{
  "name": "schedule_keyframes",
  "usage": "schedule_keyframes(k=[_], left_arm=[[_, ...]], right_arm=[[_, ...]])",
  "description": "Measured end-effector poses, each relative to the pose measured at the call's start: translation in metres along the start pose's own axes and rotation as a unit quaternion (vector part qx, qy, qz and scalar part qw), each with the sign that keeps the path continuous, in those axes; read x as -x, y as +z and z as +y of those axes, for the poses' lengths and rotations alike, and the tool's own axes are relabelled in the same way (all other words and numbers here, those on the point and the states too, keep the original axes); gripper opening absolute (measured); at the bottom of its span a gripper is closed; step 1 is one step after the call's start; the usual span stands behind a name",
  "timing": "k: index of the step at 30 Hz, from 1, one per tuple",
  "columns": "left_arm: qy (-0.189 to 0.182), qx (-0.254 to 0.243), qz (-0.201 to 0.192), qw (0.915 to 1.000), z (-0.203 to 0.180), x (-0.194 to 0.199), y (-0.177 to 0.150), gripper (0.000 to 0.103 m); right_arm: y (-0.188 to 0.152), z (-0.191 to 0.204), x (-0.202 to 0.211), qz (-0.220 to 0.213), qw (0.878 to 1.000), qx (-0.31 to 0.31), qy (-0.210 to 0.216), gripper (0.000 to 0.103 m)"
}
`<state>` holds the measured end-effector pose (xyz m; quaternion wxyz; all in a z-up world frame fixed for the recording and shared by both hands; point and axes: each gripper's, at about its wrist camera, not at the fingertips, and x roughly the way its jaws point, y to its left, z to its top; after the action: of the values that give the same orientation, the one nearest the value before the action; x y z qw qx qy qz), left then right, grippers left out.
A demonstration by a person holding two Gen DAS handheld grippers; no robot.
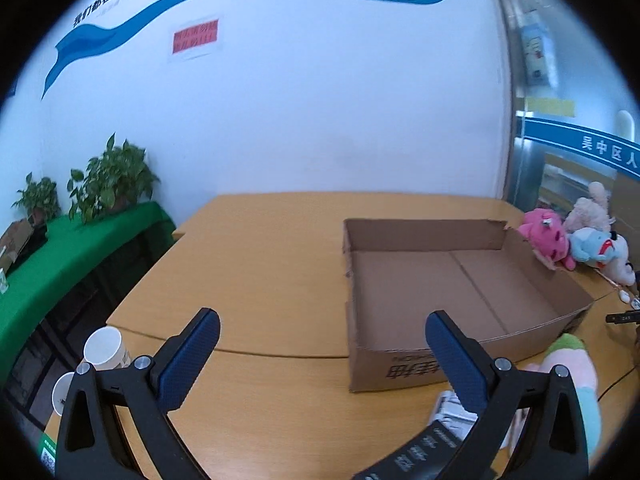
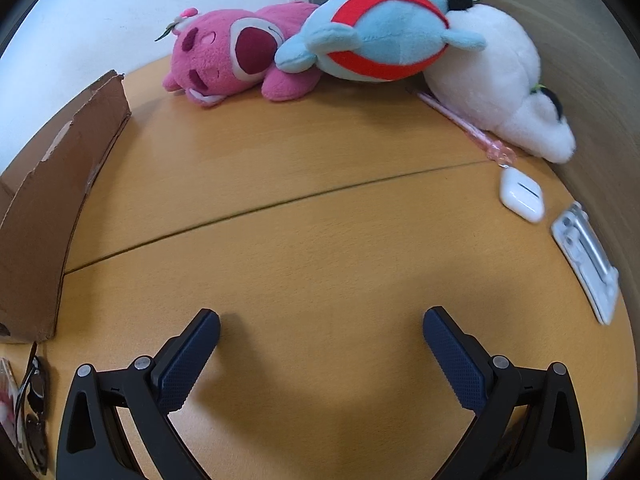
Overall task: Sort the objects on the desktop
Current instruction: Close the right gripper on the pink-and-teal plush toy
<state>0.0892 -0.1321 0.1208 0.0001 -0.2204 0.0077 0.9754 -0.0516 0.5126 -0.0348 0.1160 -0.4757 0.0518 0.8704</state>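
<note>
Nearest the left wrist camera, the left gripper [image 1: 322, 326] with black arms and blue textured pads is seen spread wide, nothing held between its fingers, above the light wooden desk [image 1: 260, 272]. At about 5 o'clock beneath its right finger, a black oblong device with white lettering [image 1: 416, 446] and a small white packet [image 1: 452, 408] are partly hidden. A pastel green, pink and blue plush toy [image 1: 576, 364] is seen at 4 o'clock, beside the near corner of the open brown cardboard box [image 1: 460, 368], which is shown with nothing inside and lies at 2 o'clock. Past the box's far right corner, a pink plush bear [image 1: 544, 236], a light blue plush with a red band [image 1: 592, 248] and a cream plush [image 1: 588, 212] are piled together. Two white paper cups [image 1: 106, 350] are found at 8 o'clock by the desk edge.

In the right wrist view, the right gripper [image 2: 320, 326] is likewise held wide apart and empty over bare desk. The pink bear [image 2: 224, 60] is seen at 11 o'clock, the blue plush [image 2: 380, 32] resting against it at 12 o'clock, and a white plush toy [image 2: 496, 80] at 1 o'clock. A white earbud case [image 2: 520, 194] lies at 2 o'clock, with a white and grey flat packet [image 2: 586, 262] just beyond it at 3 o'clock. Dark sunglasses [image 2: 34, 400] are seen at 8 o'clock, below the box wall [image 2: 52, 200].
</note>
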Motion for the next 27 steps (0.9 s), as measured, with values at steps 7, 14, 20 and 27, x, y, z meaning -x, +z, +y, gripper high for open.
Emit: schedule_keyframes(k=[7, 14, 20, 27], left_arm=[[-0.152, 0.035, 0.008, 0.9877, -0.057, 0.029, 0.001, 0.103], [-0.204, -0.014, 0.015, 0.9788, -0.115, 0.046, -0.01, 0.103], [-0.267, -0.007, 0.052, 0.9621, -0.12, 0.055, -0.03, 0.103], [-0.286, -0.023, 0.098, 0.9529, -0.129, 0.048, -0.051, 0.103]], right_arm=[[-0.049, 0.066, 0.157, -0.209, 0.965, 0.149, 0.051, 0.103], [-0.088, 0.105, 0.245, -0.252, 0.932, 0.136, 0.223, 0.103], [-0.117, 0.161, 0.248, -0.21, 0.915, 0.141, 0.314, 0.103], [-0.134, 0.204, 0.222, -0.153, 0.92, 0.113, 0.341, 0.103]])
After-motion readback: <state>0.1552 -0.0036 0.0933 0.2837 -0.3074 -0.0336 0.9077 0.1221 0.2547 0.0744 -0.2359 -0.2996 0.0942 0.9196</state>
